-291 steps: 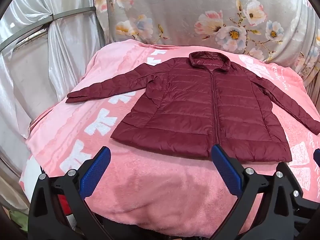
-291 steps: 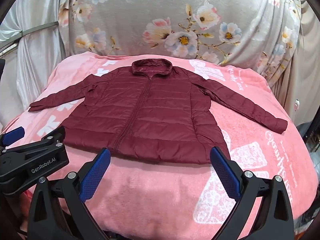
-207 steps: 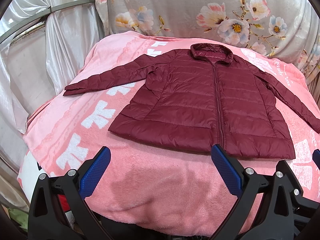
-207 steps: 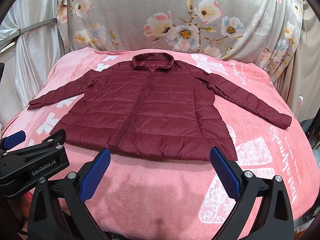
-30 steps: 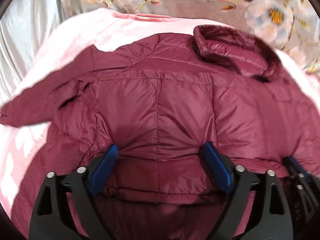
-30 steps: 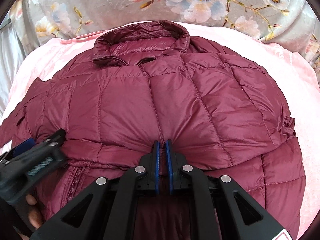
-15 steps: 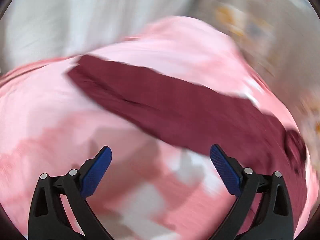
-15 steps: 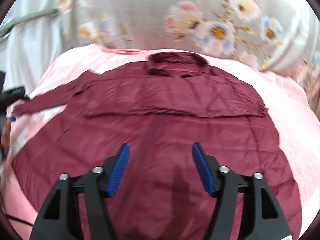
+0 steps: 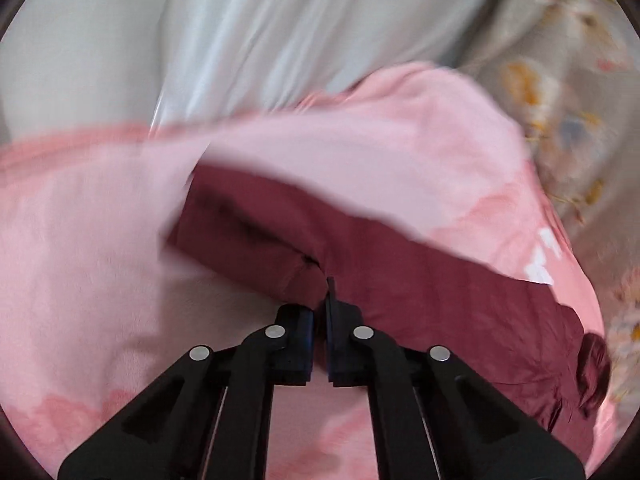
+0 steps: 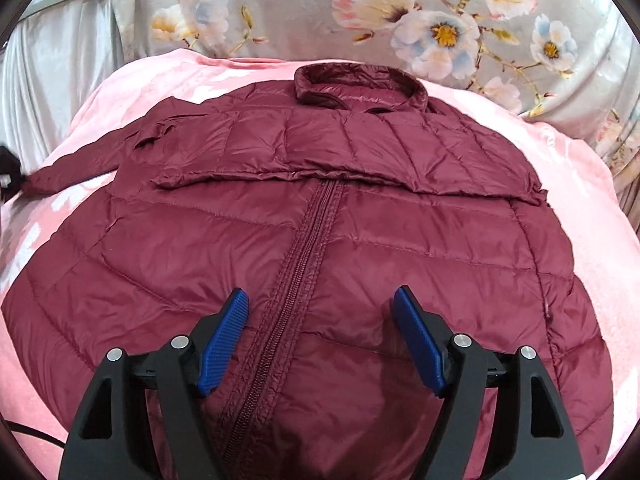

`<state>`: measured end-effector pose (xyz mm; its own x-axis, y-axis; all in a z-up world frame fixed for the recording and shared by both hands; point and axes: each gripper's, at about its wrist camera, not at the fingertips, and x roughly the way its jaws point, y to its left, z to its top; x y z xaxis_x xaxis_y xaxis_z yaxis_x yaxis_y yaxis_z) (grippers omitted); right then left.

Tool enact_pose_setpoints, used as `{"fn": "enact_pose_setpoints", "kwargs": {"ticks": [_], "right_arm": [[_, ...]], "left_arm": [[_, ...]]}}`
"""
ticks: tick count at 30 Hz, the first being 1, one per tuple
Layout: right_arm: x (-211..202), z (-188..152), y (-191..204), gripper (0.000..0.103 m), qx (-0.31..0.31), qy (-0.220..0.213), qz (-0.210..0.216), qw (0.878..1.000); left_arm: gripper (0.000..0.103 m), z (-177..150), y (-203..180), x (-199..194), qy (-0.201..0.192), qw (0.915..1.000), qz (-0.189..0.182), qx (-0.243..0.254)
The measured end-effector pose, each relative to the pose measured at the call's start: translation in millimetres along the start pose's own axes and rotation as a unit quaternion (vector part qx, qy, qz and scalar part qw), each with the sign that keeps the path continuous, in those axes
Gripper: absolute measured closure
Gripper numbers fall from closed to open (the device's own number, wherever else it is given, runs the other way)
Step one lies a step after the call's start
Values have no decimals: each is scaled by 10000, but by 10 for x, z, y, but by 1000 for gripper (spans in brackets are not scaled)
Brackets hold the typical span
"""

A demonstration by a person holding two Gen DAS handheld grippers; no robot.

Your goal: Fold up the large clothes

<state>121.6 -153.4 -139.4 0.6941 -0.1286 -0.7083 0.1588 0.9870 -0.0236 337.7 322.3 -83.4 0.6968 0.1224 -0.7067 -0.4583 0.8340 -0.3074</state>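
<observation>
The left gripper (image 9: 320,300), open a moment ago, now pinches the left sleeve (image 9: 256,236) of the jacket (image 10: 320,240) on the pink blanket (image 10: 580,168); the right gripper (image 10: 320,320) is opening, empty, above the zipper (image 10: 300,276), so this sleeve folds next.

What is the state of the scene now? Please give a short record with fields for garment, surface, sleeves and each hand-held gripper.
garment: dark red quilted puffer jacket, front up, zipper closed
surface: pink fleece blanket
right sleeve: folded across the chest
left sleeve: stretched out to the side
left hand-held gripper: shut on the left sleeve near its cuff
right hand-held gripper: jaws opening above the jacket front, nothing pinched between them
</observation>
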Motion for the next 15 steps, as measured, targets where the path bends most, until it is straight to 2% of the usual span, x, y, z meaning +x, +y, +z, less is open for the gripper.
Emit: {"fn": "enact_pose_setpoints", "kwargs": {"ticks": [3, 7, 9, 11, 12, 15], "right_arm": [[-111, -17, -16, 30, 50, -220, -83, 9997], [-282, -63, -84, 30, 190, -394, 76, 9990], [-383, -107, -131, 30, 194, -438, 136, 9988], [-469, -139, -181, 30, 155, -480, 114, 9987], [-521, -164, -221, 30, 146, -513, 84, 9985], [-665, -253, -414, 30, 137, -549, -63, 9984]], "left_arm": [[102, -13, -512, -454, -405, 9969, -342, 579], [102, -160, -1516, -1196, -818, 9787, -1189, 1459], [102, -374, -2069, -1530, -877, 9638, -1615, 1932], [102, -601, -2486, -1716, -783, 9510, -1991, 2235], [102, -795, -2751, -1820, -689, 9415, -2220, 2440], [99, -1380, -3257, -1964, -366, 9226, -2527, 2893]]}}
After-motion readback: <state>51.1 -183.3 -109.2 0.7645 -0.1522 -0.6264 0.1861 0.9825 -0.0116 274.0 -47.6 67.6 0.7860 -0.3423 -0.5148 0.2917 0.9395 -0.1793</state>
